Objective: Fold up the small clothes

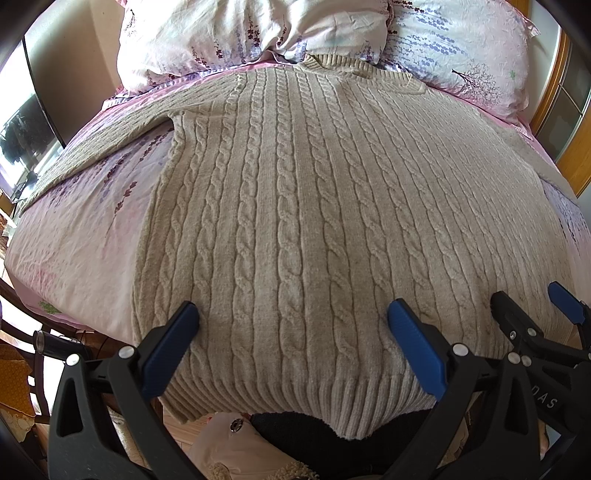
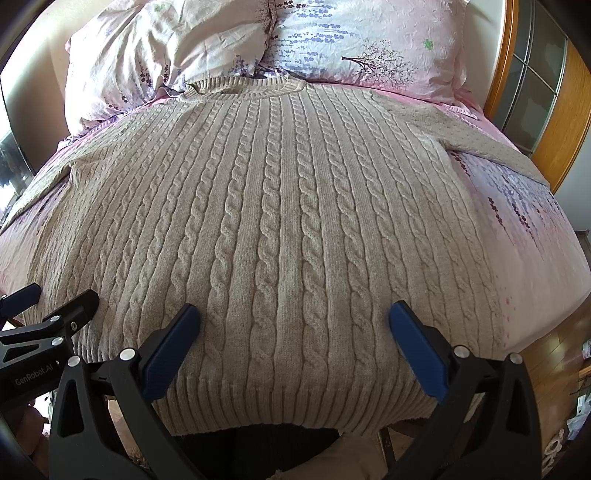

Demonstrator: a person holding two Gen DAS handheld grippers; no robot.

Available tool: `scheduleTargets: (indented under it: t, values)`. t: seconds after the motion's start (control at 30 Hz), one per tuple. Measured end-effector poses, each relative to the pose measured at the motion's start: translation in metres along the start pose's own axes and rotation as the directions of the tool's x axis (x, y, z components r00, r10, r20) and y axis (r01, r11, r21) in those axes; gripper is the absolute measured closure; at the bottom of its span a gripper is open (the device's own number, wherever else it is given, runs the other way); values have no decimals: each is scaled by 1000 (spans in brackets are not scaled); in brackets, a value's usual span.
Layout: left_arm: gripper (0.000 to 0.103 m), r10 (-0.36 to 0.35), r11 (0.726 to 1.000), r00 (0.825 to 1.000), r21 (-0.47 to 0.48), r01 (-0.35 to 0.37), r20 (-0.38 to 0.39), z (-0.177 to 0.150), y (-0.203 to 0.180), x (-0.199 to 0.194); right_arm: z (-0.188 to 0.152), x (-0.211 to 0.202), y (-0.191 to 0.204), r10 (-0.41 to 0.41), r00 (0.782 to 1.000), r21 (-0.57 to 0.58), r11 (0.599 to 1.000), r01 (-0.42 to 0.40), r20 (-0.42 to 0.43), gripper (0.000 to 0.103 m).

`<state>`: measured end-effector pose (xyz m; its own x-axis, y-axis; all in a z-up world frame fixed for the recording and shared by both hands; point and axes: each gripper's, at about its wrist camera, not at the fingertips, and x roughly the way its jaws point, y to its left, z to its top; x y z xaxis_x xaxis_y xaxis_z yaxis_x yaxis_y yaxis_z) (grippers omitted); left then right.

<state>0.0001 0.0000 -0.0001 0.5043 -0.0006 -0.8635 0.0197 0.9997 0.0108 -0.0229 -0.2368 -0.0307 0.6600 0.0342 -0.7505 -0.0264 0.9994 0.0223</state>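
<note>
Nearest the left wrist camera, the left gripper [image 1: 293, 317] has its two blue fingers [image 1: 173, 347] spread wide, pinching nothing, poised over the ribbed hem of a beige cable-knit sweater [image 1: 295, 206]. The sweater lies flat and face up on a pink flowered bed [image 1: 74, 240], its hem hanging over the near edge at 6 o'clock and its collar at 12 o'clock touching two flowered pillows [image 1: 221, 33]. One sleeve runs out toward 9 o'clock. At 4 o'clock the right gripper [image 1: 532, 306] shows from the side, just beside the left one, over the same hem. A window [image 1: 22, 140] sits at 9 o'clock.

In the right wrist view, the right gripper [image 2: 293, 317] is likewise spread wide and empty above the sweater's [image 2: 288, 206] hem. The other sleeve [image 2: 491, 140] stretches toward 2 o'clock across the bed [image 2: 535, 258]. The left gripper [image 2: 55, 295] shows at 8 o'clock. The pillows [image 2: 351, 40] lie at 12 o'clock, and a wooden door frame [image 2: 506, 55] stands at 2 o'clock.
</note>
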Motion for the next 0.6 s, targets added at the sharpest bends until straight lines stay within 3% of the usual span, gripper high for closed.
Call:
scheduleTargets:
  t: [0.6]
  values:
    - [2, 1, 1000, 1000, -1, -1, 0, 0, 0, 0, 1, 1, 1, 0, 1000, 1, 1000, 0, -8, 1]
